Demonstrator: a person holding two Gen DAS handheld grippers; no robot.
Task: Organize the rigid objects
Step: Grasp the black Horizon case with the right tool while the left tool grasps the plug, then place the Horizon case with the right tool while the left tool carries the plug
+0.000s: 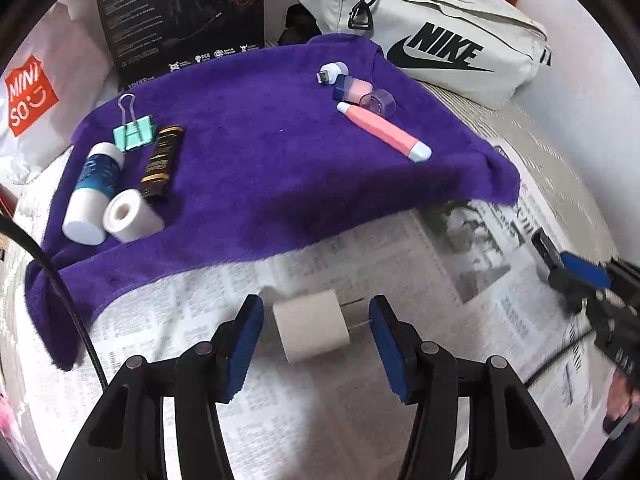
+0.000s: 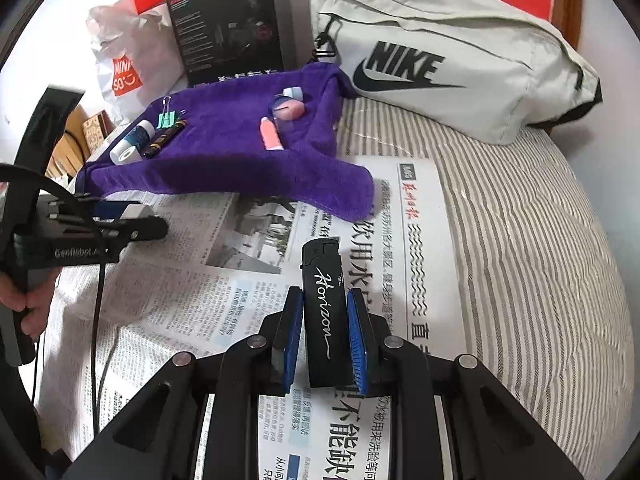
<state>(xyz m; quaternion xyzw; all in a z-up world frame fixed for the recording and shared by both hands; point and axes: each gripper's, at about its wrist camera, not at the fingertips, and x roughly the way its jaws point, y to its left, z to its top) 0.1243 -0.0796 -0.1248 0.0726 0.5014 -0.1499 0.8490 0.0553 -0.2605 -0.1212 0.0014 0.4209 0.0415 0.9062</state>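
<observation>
A white plug adapter lies on the newspaper between the pads of my left gripper. Its prongs point at the right pad, there is a gap on the left side, and the jaws stand open. My right gripper is shut on a black lighter marked "Horizon", held above the newspaper. The purple towel carries a green binder clip, a dark tube, a blue-and-white bottle and a white roll on its left. On its right lie a pink pen-shaped item and small pink pieces.
A white Nike bag lies behind the towel, with a black box and a Miniso bag to its left. Newspaper covers striped bedding. A hand holds the left gripper, whose cable hangs over the paper.
</observation>
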